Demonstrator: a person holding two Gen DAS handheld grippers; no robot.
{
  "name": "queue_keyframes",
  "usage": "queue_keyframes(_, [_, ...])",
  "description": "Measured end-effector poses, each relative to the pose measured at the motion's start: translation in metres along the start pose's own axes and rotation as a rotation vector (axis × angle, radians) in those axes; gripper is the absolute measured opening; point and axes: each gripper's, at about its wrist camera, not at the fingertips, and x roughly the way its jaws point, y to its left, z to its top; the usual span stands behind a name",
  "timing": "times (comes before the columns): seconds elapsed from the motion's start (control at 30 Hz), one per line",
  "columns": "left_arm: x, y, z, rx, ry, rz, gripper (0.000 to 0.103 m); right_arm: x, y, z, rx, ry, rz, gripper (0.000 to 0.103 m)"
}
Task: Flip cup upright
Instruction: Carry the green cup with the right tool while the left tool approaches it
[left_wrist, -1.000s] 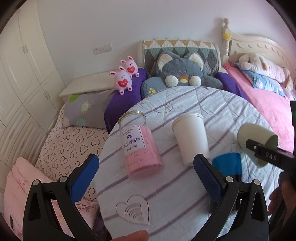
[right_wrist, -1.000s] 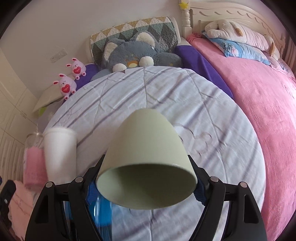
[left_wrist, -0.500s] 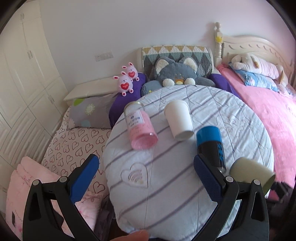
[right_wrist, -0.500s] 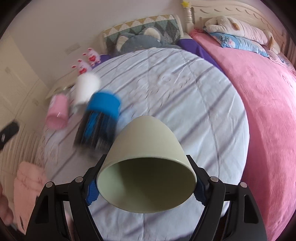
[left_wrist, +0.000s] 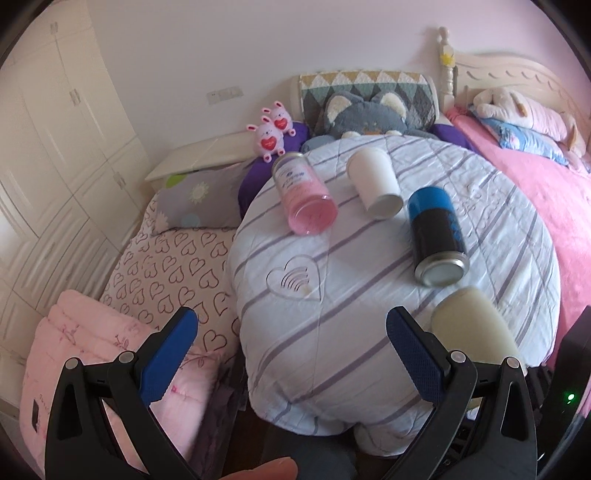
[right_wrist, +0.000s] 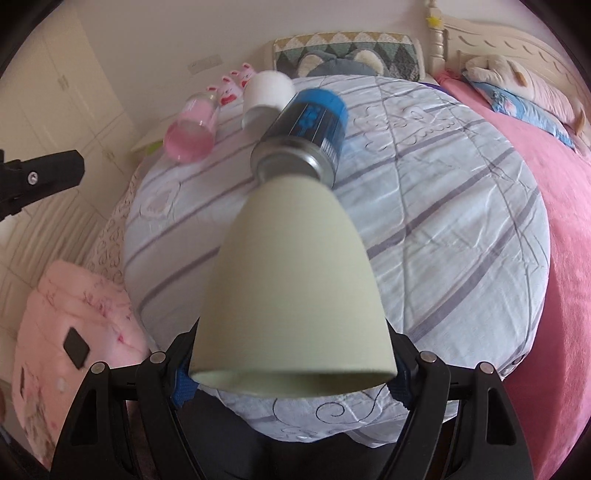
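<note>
Two views, left wrist first. My left gripper (left_wrist: 291, 345) hangs with its fingers spread wide and nothing between them, off the near edge of the round table (left_wrist: 369, 332). On the cloth: pink jar (left_wrist: 303, 192), white cup (left_wrist: 375, 182) and blue can (left_wrist: 437, 230), all three standing upside down, base up. Green cup (left_wrist: 476, 332) shows low on the right, beside my right finger, partly blurred.

Right wrist view: right gripper (right_wrist: 291, 373) is clamped on the green cup (right_wrist: 291, 280) near its rim, one blue pad on each side. Cup is off the table, mouth toward the camera, base pointing away at the blue can (right_wrist: 306, 122). Can sits just past the cup's base; can't tell if there's a gap. Left gripper's arm (right_wrist: 37, 181) is well off to the side.

Judgement: flip is partway. I'd roll the wrist until the mouth faces up, keep the squeeze steady, pull back from the can before lowering, then set the base flat on bare cloth. Soft, wrinkled cloth could tip it, so release only once it sits level.
</note>
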Motion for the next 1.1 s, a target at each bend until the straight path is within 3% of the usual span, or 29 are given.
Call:
queue_keyframes(0.33, [-0.006, -0.006, -0.014, 0.036, -0.001, -0.008, 0.103, -0.023, -0.005, -0.006, -0.01, -0.053, 0.032, 0.084])
queue_keyframes(0.6, [-0.012, -0.01, -0.023, 0.08, -0.023, -0.029, 0.103, -0.077, -0.019, -0.013, 0.009, -0.163, 0.103, 0.084])
queue_keyframes(0.8, [-0.018, -0.02, -0.031, 0.149, -0.038, -0.083, 0.103, -0.103, -0.038, -0.024, 0.064, -0.202, 0.07, 0.084])
queue_keyframes(1.1, [-0.023, -0.033, -0.028, 0.203, -0.047, -0.197, 0.103, -0.104, -0.05, -0.028, 0.103, -0.191, 0.039, 0.084])
